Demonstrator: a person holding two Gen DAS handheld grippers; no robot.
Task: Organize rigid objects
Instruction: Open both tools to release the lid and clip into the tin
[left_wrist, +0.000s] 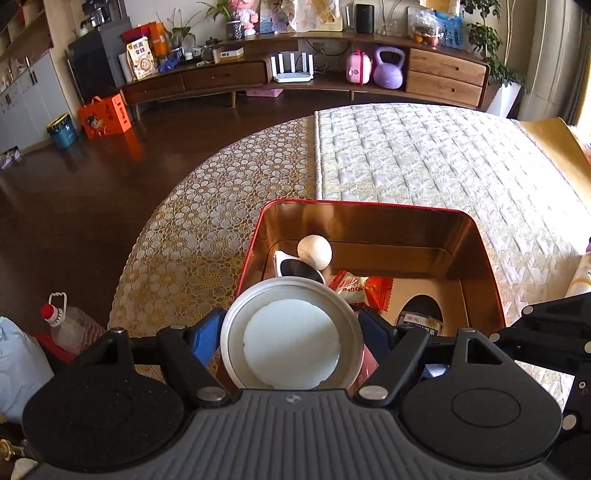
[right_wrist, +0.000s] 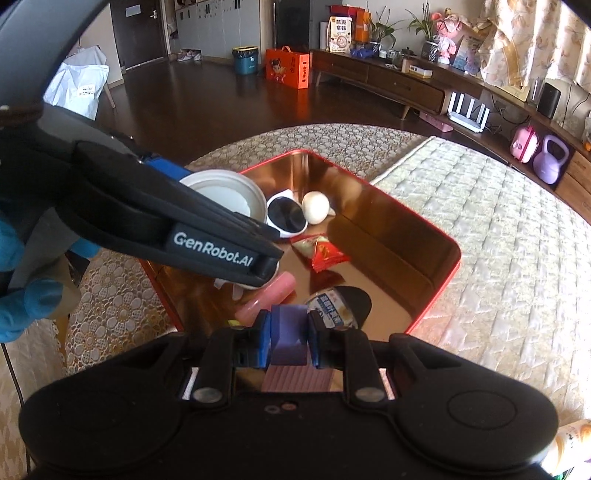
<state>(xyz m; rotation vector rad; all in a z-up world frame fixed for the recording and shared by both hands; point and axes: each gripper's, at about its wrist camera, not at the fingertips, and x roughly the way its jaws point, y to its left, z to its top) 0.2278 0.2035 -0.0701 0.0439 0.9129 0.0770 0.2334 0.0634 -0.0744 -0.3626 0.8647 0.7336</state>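
Nearest the left wrist camera, the left gripper (left_wrist: 291, 341) is clamped across a round metal tin (left_wrist: 291, 338) with a white disc inside; its blue pads (left_wrist: 204, 338) press on both sides of the rim. The tin is held over the near left corner of a red box (left_wrist: 476, 236) with a shiny copper-coloured interior.

The right gripper (right_wrist: 289, 341) has its jaws drawn close together on a small purple block (right_wrist: 290, 338), gripped between blue pads (right_wrist: 264, 341) above the near edge of the same red box (right_wrist: 443, 273). In this view the left gripper's arm crosses the picture and bears the white lettering "GenRobot.AI". A hand in a blue glove (right_wrist: 22, 295) shows at the left edge.

Inside the box: white-framed sunglasses (left_wrist: 297, 269) with dark lenses, a pale round ball (left_wrist: 314, 251) touching them, a red and white snack packet (left_wrist: 364, 288) with print too small to read, a pink tube (right_wrist: 266, 301), and a dark-capped container (right_wrist: 341, 306) with a blue and white label in characters that cannot be read.

The box rests on a table with a lace-patterned cloth (left_wrist: 207, 206), next to a quilted pad (left_wrist: 424, 158). Beyond, on the floor, stands an orange gift box (left_wrist: 105, 116) with a cartoon figure; on the wooden sideboard (left_wrist: 221, 77), a snack bag (left_wrist: 140, 59) with Chinese characters, not legible.
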